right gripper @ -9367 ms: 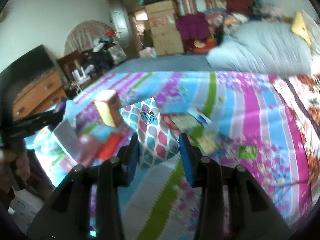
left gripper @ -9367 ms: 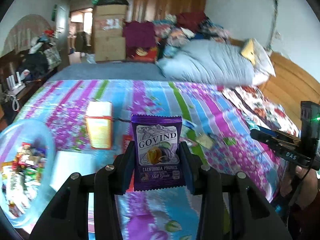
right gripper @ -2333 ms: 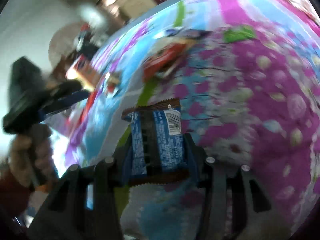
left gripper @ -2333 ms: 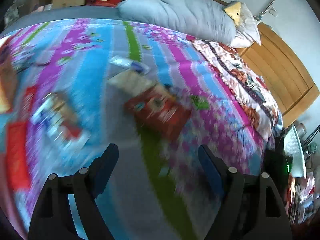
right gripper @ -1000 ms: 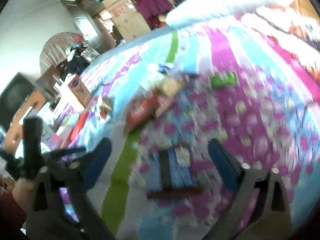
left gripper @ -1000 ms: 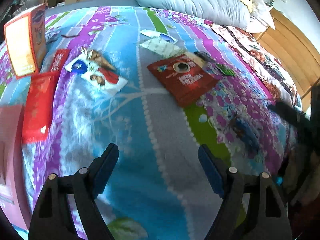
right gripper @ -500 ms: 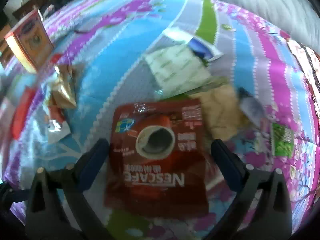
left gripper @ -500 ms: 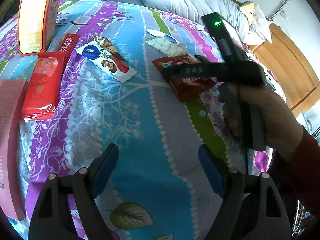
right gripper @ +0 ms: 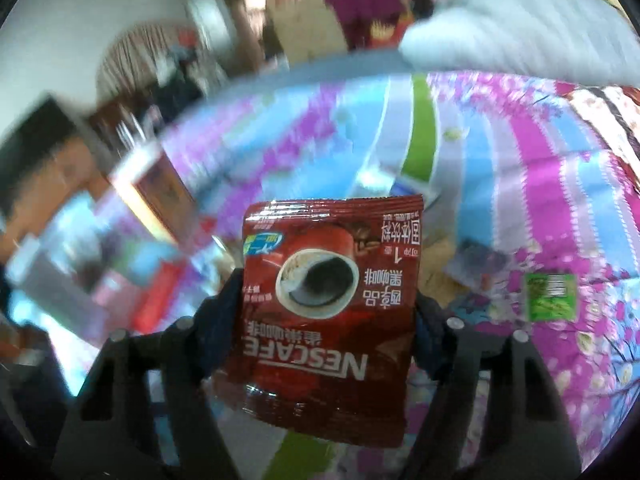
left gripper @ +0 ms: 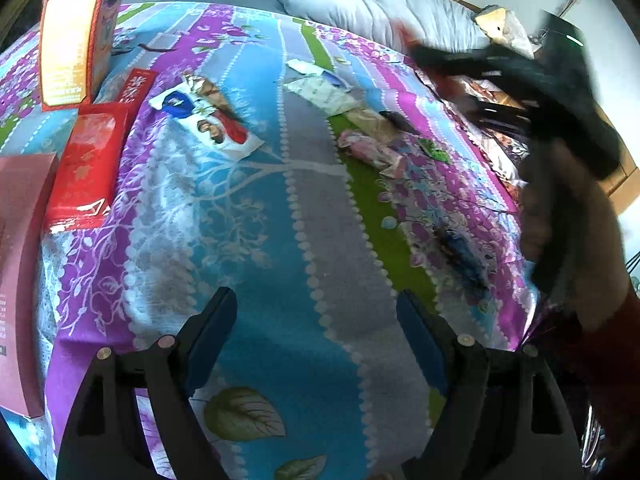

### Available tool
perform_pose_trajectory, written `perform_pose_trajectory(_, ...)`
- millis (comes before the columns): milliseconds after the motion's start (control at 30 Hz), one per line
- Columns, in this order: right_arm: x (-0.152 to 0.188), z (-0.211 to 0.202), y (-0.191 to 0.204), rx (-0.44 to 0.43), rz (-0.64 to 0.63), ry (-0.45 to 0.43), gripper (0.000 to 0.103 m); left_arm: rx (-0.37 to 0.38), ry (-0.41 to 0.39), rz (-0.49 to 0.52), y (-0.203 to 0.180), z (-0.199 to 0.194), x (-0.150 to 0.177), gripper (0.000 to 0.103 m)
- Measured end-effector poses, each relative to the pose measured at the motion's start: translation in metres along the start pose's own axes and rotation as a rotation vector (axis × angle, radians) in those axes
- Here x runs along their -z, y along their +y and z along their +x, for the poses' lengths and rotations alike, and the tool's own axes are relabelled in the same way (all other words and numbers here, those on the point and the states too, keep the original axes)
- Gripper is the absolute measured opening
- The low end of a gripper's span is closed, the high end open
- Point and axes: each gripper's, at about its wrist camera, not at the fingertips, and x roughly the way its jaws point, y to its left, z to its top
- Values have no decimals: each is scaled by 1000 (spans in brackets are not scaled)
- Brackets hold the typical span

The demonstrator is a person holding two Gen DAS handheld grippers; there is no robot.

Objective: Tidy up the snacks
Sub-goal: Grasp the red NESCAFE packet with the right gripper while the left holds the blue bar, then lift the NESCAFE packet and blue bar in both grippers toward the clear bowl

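My right gripper [right gripper: 328,308] is shut on a red Nescafe coffee packet [right gripper: 328,304] and holds it up above the bed, upside down. My left gripper [left gripper: 316,316] is open and empty, low over the striped bedspread [left gripper: 256,216]. In the left wrist view the right gripper's body is a dark blur at the upper right. Snacks lie on the bedspread: a white, blue and red packet [left gripper: 208,120], a pink packet [left gripper: 372,152], a pale packet [left gripper: 320,88], a small green one [left gripper: 434,148] and a blue wrapper [left gripper: 460,256].
Red flat boxes [left gripper: 88,160] and an upright orange box [left gripper: 74,44] stand at the left of the bed. A pink box edge [left gripper: 16,272] is at the far left. A grey duvet and pillow [left gripper: 376,12] lie at the head of the bed.
My right gripper has closed on the Nescafe packet and lifted it off the bedspread. It has drawn up and to the right in the left wrist view. My left gripper stays open.
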Motion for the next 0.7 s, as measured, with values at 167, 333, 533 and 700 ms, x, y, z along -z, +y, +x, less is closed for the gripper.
perform_pose_trajectory(167,23,-74,-60,61,177,-71,73,72,30,89,-40,12,-5,83)
perform_pose_trajectory(333,55,-110,-97,100,296,-67,73,179,97,142,-90,43,-11,85)
perform_pose_trajectory(533,69,-123,-111,72,349,-83,73,233,177,23,-126,95,-27,85)
perform_pose_trajectory(700,76,-125,-124,38,360,-71,74,129,178,5,-139,128,-35,83)
